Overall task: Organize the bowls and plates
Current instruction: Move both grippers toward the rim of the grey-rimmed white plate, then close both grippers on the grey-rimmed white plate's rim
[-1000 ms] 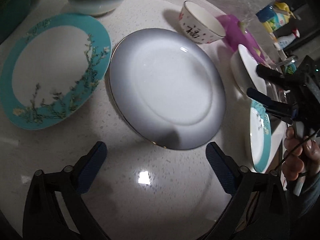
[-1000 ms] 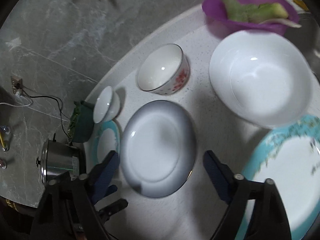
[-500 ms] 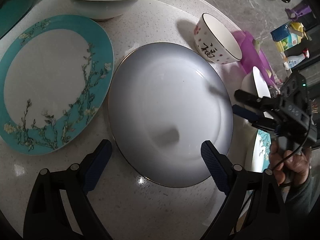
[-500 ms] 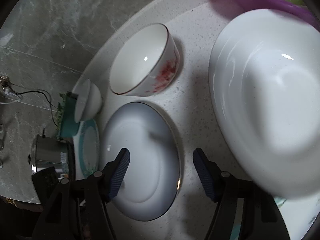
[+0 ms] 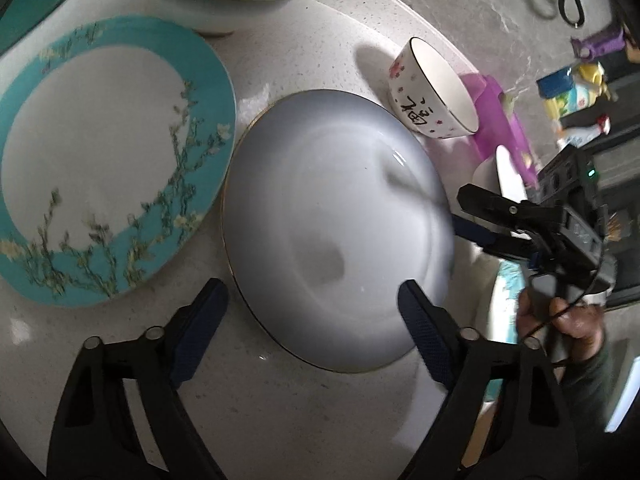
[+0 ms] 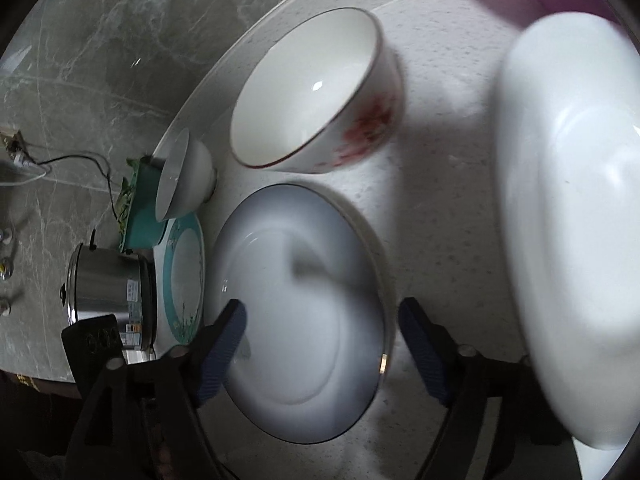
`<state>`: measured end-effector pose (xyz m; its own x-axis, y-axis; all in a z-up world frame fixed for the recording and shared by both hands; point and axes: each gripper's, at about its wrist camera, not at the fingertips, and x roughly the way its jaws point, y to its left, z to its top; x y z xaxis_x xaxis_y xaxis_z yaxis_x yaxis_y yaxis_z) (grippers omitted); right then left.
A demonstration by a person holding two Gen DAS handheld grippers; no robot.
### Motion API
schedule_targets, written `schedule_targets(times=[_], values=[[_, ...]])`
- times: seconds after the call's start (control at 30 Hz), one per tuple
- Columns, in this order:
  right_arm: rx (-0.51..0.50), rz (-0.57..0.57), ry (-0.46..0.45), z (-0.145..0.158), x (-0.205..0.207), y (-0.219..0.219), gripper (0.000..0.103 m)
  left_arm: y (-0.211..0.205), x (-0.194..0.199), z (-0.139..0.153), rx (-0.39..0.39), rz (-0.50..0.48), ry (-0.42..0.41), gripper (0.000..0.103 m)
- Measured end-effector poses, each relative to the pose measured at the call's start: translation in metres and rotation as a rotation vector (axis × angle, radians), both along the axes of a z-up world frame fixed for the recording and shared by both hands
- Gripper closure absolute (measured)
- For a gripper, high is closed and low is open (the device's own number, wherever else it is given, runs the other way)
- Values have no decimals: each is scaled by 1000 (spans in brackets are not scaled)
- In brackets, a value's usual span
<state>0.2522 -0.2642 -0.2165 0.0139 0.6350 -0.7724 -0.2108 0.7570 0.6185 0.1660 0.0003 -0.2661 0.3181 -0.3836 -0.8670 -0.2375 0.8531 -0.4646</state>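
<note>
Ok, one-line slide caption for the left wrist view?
Open left gripper over the grey plate, right gripper at its far edge.

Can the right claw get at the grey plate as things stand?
Probably yes: the right claw is open, its fingers straddling the grey plate's near rim with nothing between. The big white bowl sits close alongside.

My left gripper (image 5: 310, 304) has black skeletal arms with silver rivets and dark blue, cross-hatched pads (image 5: 426, 332). My right gripper (image 6: 320, 346) is built the same. Seen from the left wrist camera, its black body carries a small green light, a thin black cable, and my bare-skinned right hand (image 5: 560, 320) with a dark sleeve.
</note>
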Motion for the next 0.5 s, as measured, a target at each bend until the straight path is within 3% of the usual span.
schedule_targets(times=[0.13, 0.27, 0.5], values=[[-18, -2, 8, 1, 2, 3, 15, -3, 10, 1, 43, -3, 5, 30], [-17, -4, 25, -1, 4, 0, 30, 3, 13, 0, 34, 14, 12, 34], [-70, -9, 41, 1, 7, 6, 31, 2, 15, 1, 67, 33, 24, 34]])
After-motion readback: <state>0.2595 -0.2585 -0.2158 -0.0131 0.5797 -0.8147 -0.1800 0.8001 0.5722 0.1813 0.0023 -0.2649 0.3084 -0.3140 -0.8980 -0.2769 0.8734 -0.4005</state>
